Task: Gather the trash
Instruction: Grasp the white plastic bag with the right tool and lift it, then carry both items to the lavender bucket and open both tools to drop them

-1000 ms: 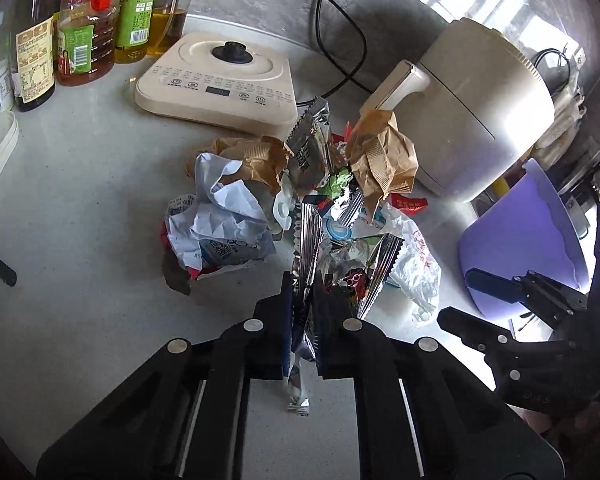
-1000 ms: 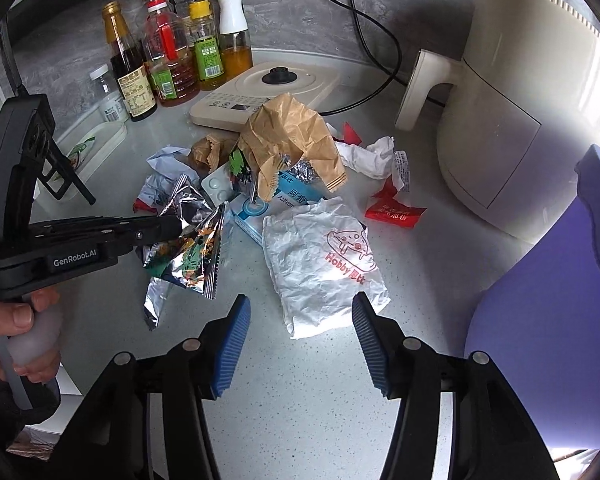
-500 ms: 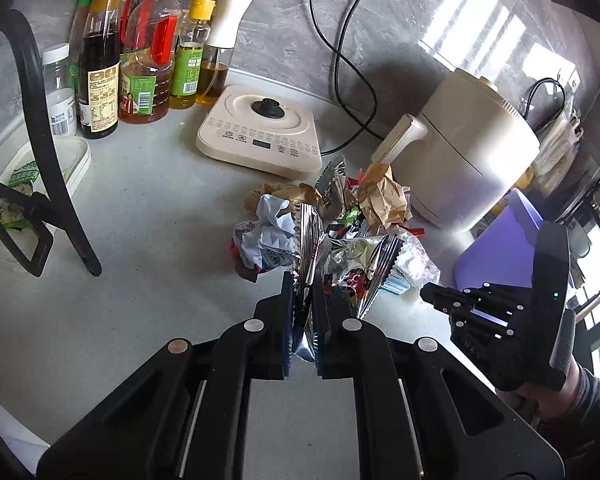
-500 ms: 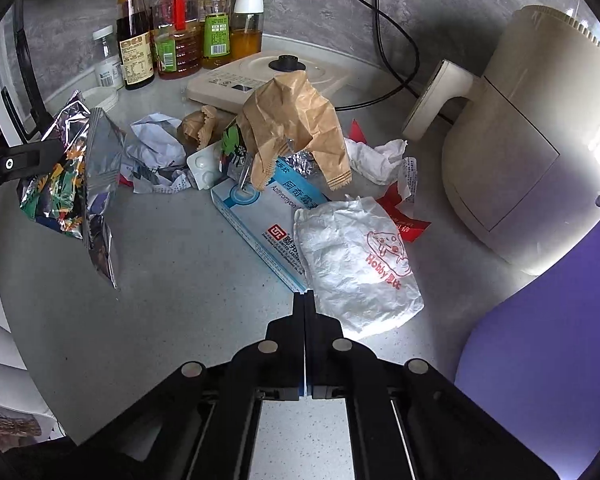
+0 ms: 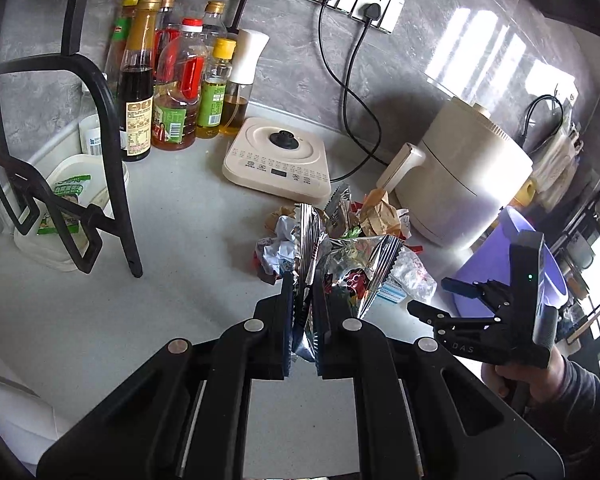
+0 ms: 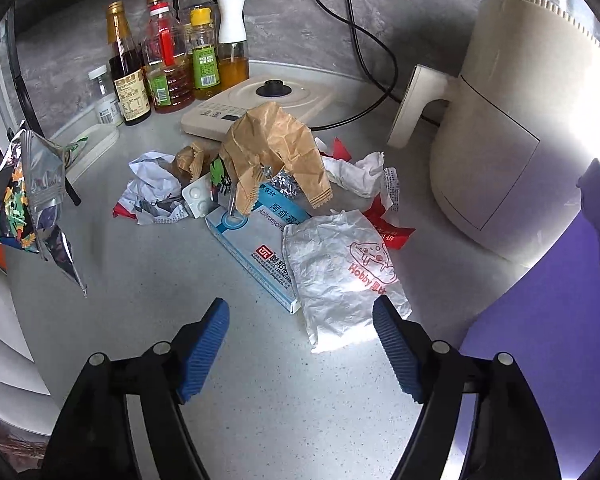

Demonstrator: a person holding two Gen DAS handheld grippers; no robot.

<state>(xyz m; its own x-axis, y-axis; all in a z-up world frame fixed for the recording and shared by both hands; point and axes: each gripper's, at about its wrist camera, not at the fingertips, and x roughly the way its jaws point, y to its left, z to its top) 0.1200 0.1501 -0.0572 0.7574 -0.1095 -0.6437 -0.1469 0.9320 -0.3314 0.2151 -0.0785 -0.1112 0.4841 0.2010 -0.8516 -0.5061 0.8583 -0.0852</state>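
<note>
a: foil snack wrapper (image 5: 307,240), silver inside, printed outside, saw-tooth edges. location: pinched between the pressed-together jaws of the left gripper (image 5: 305,312), hanging clear of the tabletop (image 5: 188,216). step: one piece lifted, not yet binned.

b: and the rest of the lot?

a: trash pile (image 6: 260,184), mid-tabletop, in front of the induction hob (image 6: 260,104). left to right: crumpled white paper (image 6: 152,188), blister pack (image 6: 198,198), brown paper bag (image 6: 276,148), blue medicine box (image 6: 256,240), white printed wrapper (image 6: 340,272), red sachets (image 6: 388,232). all loose, light and easily crushed, by my reckoning.

b: right gripper (image 6: 300,344)?

a: jaws opening, blue pads spread, nothing between them; white printed wrapper lies just ahead.

b: next move?

a: likely: carry the foil across to the purple bin (image 6: 548,320) at far right and let it go there; right gripper to descend on the white wrapper.
</note>
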